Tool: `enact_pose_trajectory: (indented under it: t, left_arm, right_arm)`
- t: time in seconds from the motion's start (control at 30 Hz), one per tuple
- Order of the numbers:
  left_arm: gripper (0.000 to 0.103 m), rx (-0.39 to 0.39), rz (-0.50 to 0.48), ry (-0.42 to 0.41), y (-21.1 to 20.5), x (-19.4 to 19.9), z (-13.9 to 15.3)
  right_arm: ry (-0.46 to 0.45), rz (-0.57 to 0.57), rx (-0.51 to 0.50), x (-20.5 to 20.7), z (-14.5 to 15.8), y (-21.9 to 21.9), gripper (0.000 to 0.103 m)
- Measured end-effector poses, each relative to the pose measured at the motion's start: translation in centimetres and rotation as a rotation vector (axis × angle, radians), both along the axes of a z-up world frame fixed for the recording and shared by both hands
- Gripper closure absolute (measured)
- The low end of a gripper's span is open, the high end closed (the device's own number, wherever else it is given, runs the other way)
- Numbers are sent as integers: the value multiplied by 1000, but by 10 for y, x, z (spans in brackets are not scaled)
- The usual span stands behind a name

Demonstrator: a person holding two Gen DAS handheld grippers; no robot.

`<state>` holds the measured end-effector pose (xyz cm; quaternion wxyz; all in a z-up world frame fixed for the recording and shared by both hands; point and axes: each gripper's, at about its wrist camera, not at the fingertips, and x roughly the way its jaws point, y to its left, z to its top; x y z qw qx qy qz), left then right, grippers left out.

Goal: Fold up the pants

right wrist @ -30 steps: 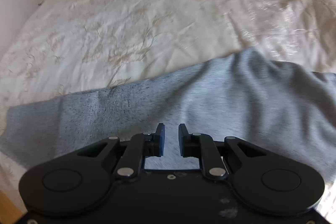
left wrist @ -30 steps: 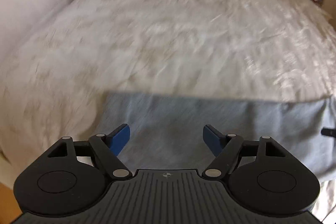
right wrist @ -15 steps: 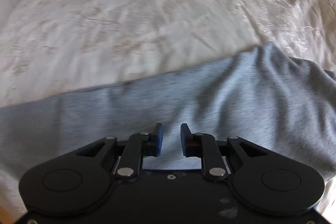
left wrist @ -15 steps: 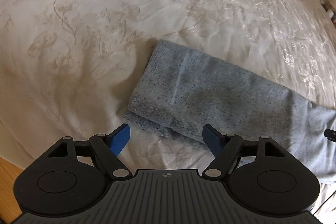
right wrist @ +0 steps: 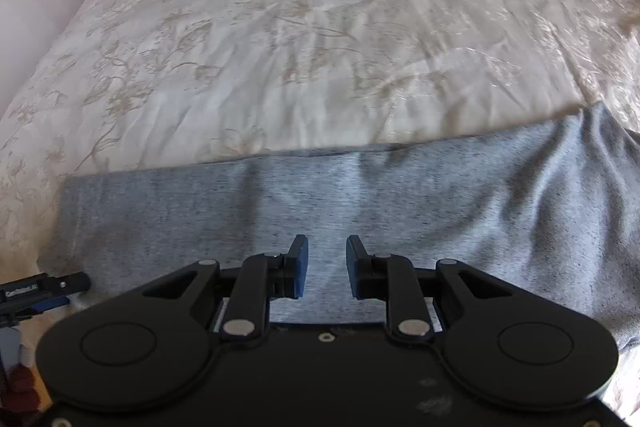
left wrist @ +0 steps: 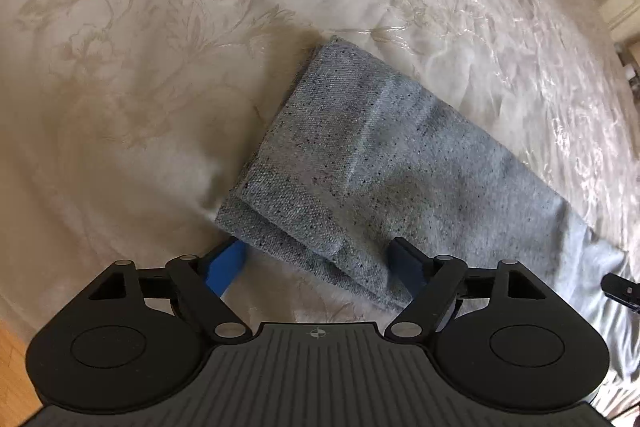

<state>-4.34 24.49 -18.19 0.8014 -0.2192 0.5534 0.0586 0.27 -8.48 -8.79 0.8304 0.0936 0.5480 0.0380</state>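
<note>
On the bed [left wrist: 132, 75], near its close edge, the grey pants [left wrist: 392, 163] lie in a long flat strip, legs stacked, with the cuff end at the left and the wider seat end bunched up at the right [right wrist: 580, 195]. At the cuffs the left tool [left wrist: 320, 259] stands wide open and empty, its jaws having just widened a little more, with the near corner of the cuffs lying between its blue pads but not pressed. Over the middle of the strip the right tool [right wrist: 327, 263] hangs with only a narrow gap between its pads, which has opened slightly over the past second; cloth shows behind that gap and nothing is held. The step in hand looks like taking the cuff end to fold it over toward the seat. To do it well, the left tool should drop squarely over both layers at the corner so neither leg slips free, and close only once the pads are past the hem. The right tool would need to open wider before it can pinch the far corner, and both should lift together to keep the edge straight.
</note>
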Motion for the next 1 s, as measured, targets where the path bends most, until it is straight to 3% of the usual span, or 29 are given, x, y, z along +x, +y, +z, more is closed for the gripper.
enact_pose_trajectory:
  t: [0.27, 0.3, 0.33, 0.43, 0.53, 0.67, 0.8, 1.0]
  left_arm:
    - [24, -26, 36, -26, -1, 19, -2]
    - [37, -22, 45, -41, 0, 18, 0]
    - [58, -6, 55, -61, 2, 15, 3]
    - [78, -48, 87, -102, 17, 5, 8]
    - [81, -105, 87, -129, 28, 0, 12]
    - [82, -50, 4, -154, 20, 2, 25]
    - [84, -51, -12, -183, 16, 2, 32]
    - [80, -126, 38, -129, 19, 9, 13]
  right_arm:
    - [23, 54, 6, -3, -3, 16, 79]
    - [26, 59, 7, -4, -4, 19, 79]
    - [28, 65, 9, -5, -5, 21, 79]
    - [37, 88, 15, -6, -11, 28, 79]
    - [43, 103, 17, 1, -19, 36, 83]
    - [53, 100, 7, 19, -32, 44, 85]
    - [113, 76, -17, 40, -56, 48, 86]
    - [148, 64, -20, 51, -66, 49, 85]
